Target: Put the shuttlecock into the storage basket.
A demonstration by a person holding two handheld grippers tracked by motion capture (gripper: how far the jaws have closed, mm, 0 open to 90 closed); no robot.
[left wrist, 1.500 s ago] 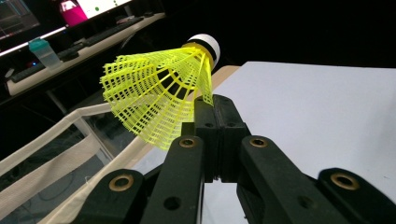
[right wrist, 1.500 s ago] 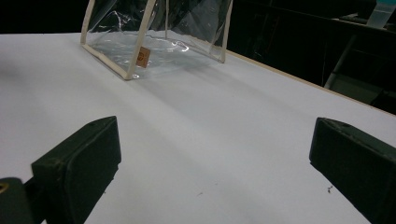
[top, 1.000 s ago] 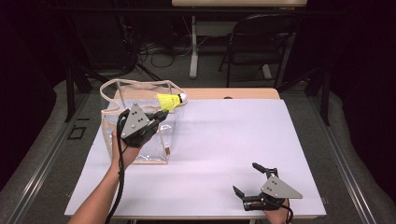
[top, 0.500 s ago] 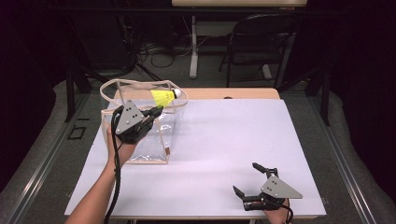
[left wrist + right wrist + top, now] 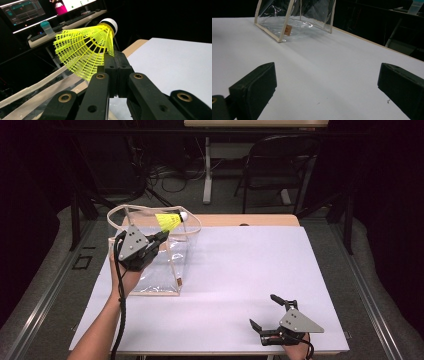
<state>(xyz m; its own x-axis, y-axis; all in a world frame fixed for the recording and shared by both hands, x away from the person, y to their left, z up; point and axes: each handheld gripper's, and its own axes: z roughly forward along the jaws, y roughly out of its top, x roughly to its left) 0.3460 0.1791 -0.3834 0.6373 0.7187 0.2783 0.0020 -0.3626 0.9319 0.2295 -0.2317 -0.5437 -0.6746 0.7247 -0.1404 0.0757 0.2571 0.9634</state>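
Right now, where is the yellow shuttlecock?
In the high view, the shuttlecock is at upper left, pinched by its skirt edge in the left gripper, above the open top of the clear bag.

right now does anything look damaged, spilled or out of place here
Nothing stands out. The yellow shuttlecock looks intact in the left hand-held gripper, above the upright clear bag; the white table looks clean.

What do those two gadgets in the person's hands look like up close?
Both the left gripper and the right gripper are black, each topped with a grey three-cornered plate dotted with small holes. The jaws are jointed black bars with brass-coloured rivets, ending in blocky black pads. A black cable trails from the left one. The forearms are bare.
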